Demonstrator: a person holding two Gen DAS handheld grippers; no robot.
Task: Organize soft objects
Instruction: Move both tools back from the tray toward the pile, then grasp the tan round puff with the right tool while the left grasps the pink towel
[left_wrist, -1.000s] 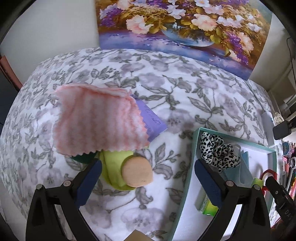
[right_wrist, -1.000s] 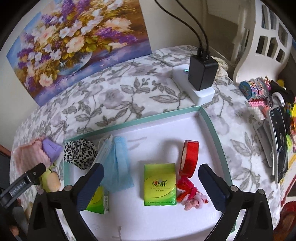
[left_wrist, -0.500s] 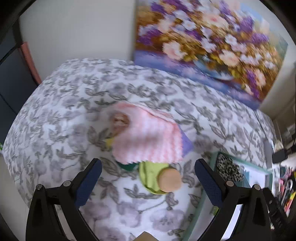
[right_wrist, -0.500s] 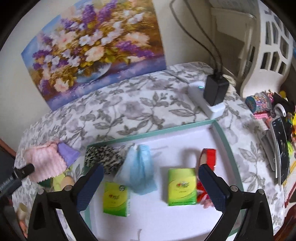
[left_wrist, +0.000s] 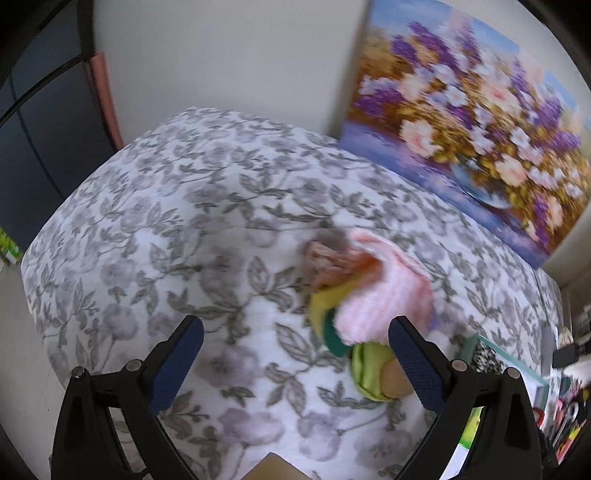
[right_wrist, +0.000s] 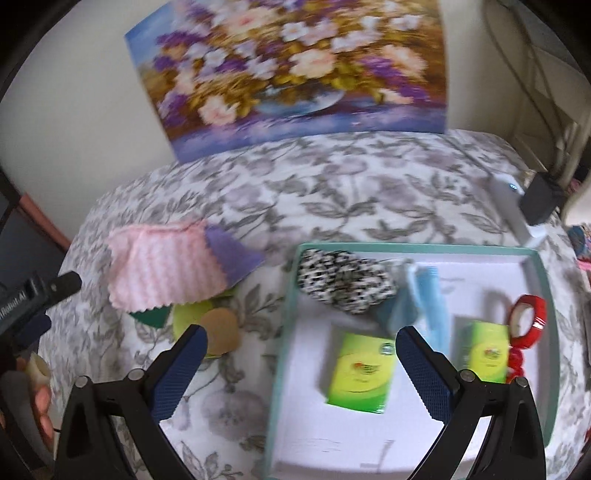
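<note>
**Both grippers swing left; the cloth pile now sits by the left gripper's right finger**

Since a second ago the left gripper (left_wrist: 295, 360) has swung leftward, so the pink cloth (left_wrist: 384, 295) that lay ahead of its left finger now lies ahead of and just inside its right finger, with bare floral tablecloth (left_wrist: 166, 221) between the two pads. The right gripper (right_wrist: 301, 362) has also shifted left: the teal-rimmed tray (right_wrist: 284, 350) that once filled the space between its fingers now reaches only from the middle of the gap out past the right finger.

Both grippers stand with fingers wide apart and nothing between them.

In the left wrist view the pink cloth tops a blurred pile, with a yellow-green piece (left_wrist: 365, 365) and a tan round pad (left_wrist: 395, 380) touching the right finger's inner edge.

In the right wrist view the same pink cloth (right_wrist: 162, 269) lies ahead of and beyond the left finger, overlapping a purple cloth (right_wrist: 232, 254). The tan pad (right_wrist: 221, 330) sits just beside the left fingertip. Inside the tray, a leopard-print scrunchie (right_wrist: 343, 280) and blue face mask (right_wrist: 424, 299) lie ahead of the gap, one green tissue pack (right_wrist: 362, 373) is between the fingers near the right one, and a second pack (right_wrist: 485, 350) and red tape roll (right_wrist: 530, 321) are beyond the right finger.
</note>
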